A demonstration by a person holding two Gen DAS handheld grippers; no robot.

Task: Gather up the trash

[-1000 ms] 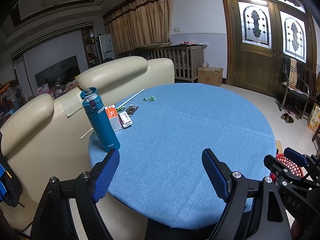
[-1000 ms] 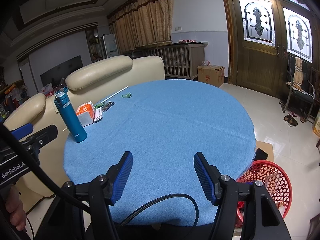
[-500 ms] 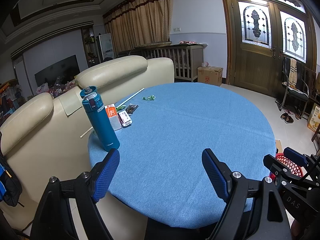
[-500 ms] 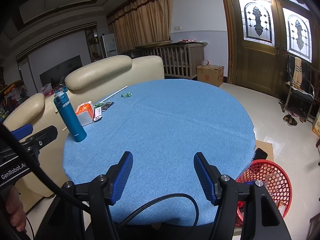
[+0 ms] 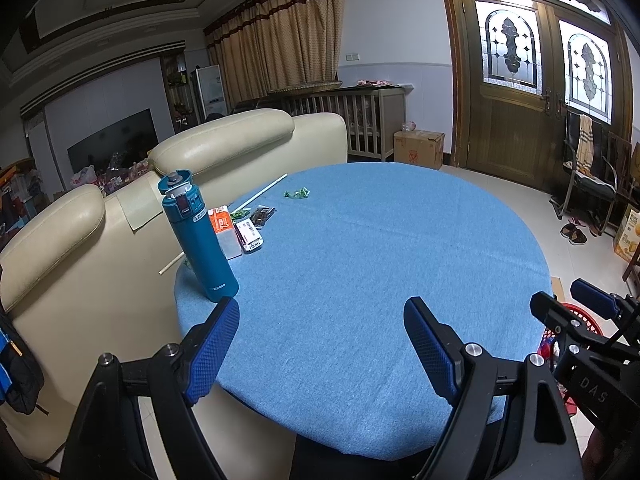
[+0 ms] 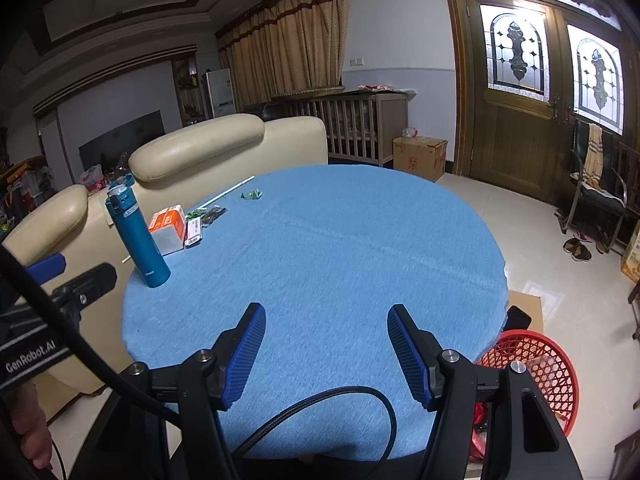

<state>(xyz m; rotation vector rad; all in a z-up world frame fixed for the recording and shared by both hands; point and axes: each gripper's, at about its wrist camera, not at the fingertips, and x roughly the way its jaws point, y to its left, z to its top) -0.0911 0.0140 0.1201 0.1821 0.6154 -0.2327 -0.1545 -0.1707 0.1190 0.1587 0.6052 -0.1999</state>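
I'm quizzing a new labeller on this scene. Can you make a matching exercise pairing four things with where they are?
Things:
1. teal bottle
2. green wrapper
3. red basket
4. cardboard box

Places:
A. on the floor beside the table's near right edge
B. upright near the table's left edge
C. on the floor by the wooden door
D. lying on the cloth at the table's far side

Pairs: 1-B, 2-D, 3-A, 4-C

bottle left on table; basket right
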